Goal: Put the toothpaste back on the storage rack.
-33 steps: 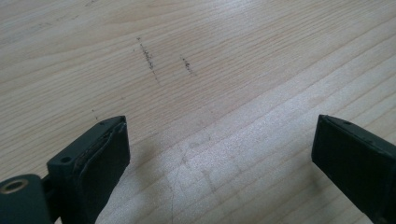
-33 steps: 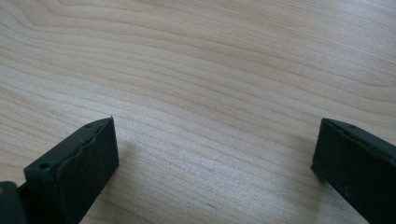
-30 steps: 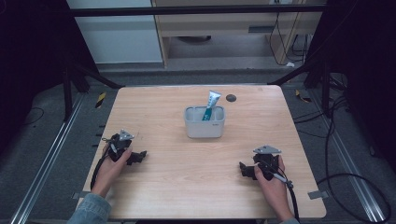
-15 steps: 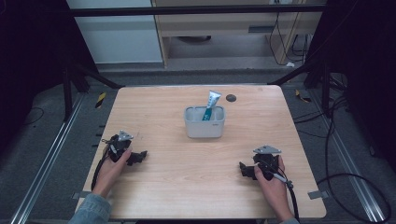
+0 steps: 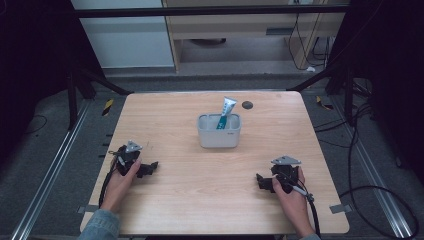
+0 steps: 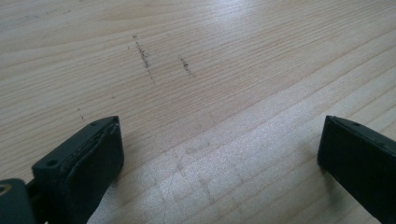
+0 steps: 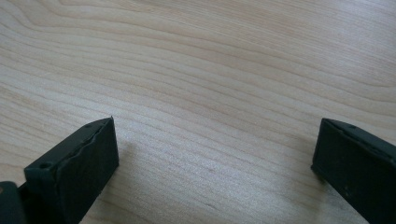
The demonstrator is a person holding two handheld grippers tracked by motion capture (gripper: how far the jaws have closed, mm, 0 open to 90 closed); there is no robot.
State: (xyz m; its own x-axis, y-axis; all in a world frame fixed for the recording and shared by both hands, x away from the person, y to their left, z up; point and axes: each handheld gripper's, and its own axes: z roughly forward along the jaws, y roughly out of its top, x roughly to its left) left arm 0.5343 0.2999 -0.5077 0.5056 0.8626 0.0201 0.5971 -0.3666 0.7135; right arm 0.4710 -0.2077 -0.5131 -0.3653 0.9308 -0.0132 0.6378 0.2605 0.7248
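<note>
Toothpaste tube: stands tilted in the grey holder cup at the middle of the table, its cap end down inside and its flat crimped end leaning up over the far right part of the rim.
Holder cup: rests alone on the wooden table, well apart from both grippers; a small dark disc lies beyond it near the far edge.
Left gripper: rests on the table near the left edge with the person's hand on it; in the left gripper view its jaws are spread wide over bare wood with nothing between them.
Right gripper: rests on the table near the right edge, held the same way; in the right gripper view its jaws also stand wide apart over bare wood.
Risk, tipping: the cup looks light and is not steadied, so a sideways pull on the leaning tube could likely drag or topple it.
Risk, squeezing: the tube is soft, and a hard pinch at mid-body may well buckle it or force paste toward the cap.
Risk, slipping: a pinch on the thin glossy crimp alone could slide off as the tube lifts.
Risk, collision: a jaw coming in low might strike the rim of the cup before it reaches the tube.
Risk, cables: the cables trailing from the grippers could catch on the near table edge during a long reach.
Safer course, as a judgement: one gripper steadies the cup while the other takes the tube just above the rim.
</note>
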